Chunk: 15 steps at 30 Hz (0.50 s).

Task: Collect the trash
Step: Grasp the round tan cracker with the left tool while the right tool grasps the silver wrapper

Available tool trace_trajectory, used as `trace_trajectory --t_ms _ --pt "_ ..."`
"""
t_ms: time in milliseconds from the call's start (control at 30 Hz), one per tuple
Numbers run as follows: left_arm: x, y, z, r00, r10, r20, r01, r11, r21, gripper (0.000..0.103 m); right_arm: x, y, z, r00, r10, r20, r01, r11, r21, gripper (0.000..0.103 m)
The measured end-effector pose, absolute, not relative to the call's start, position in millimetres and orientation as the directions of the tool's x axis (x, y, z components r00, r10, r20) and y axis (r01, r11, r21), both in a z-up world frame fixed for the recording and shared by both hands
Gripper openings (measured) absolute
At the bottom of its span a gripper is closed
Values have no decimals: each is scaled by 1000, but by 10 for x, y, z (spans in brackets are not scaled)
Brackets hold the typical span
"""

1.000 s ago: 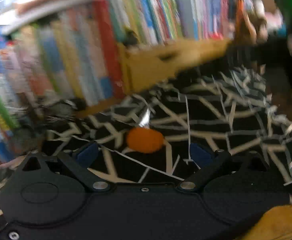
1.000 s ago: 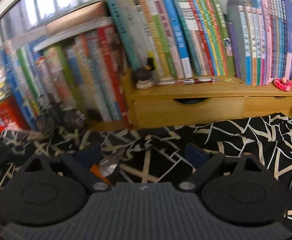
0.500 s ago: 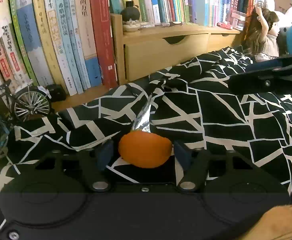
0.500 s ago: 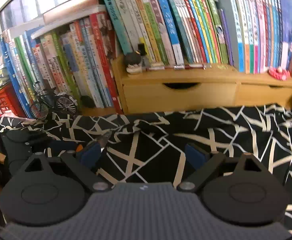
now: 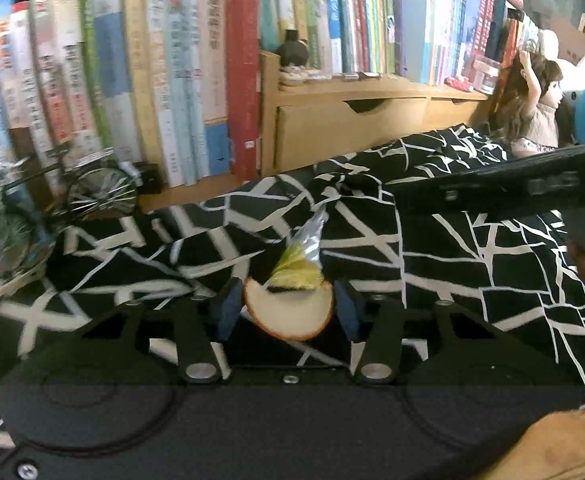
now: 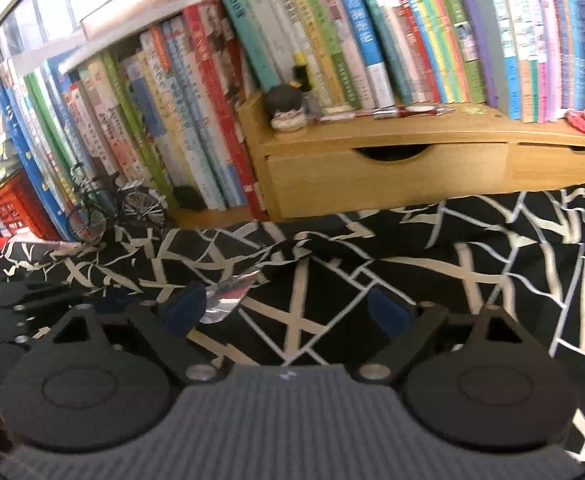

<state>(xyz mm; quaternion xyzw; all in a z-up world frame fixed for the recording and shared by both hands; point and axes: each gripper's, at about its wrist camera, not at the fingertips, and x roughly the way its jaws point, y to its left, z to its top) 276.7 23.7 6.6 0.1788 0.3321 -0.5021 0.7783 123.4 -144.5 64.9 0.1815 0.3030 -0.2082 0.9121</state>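
An orange peel, cupped with its pale inside facing me, sits between the blue pads of my left gripper, which is shut on it. Just behind the peel a crumpled silver and yellow wrapper lies on the black-and-white patterned cloth. In the right wrist view the same silver wrapper lies beside the left finger of my right gripper, which is open and holds nothing. The right gripper's black body crosses the right side of the left wrist view.
A wooden drawer shelf with rows of books stands behind the cloth. A small model bicycle is at the left, a doll and plush toys at the right. The left gripper's body is close on the right gripper's left.
The left gripper's fingers have closed in on the orange peel, which has turned to show its pale inside. The right gripper has moved closer to the silver wrapper.
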Motion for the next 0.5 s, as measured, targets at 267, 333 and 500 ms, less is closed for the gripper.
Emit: trace_trajectory --t_ms 267,333,500 --pt "2775 646 183 323 -637 -700 867 496 -52 46 1737 -1216 399 728 -181 -661 368 917 154 86" --pt "2785 717 213 338 -630 -699 860 508 -43 46 1831 -1146 346 719 -210 -663 376 920 116 86" --pt "2788 870 305 364 -633 -683 840 540 -53 44 2002 -1034 234 707 -231 -669 348 937 44 81"
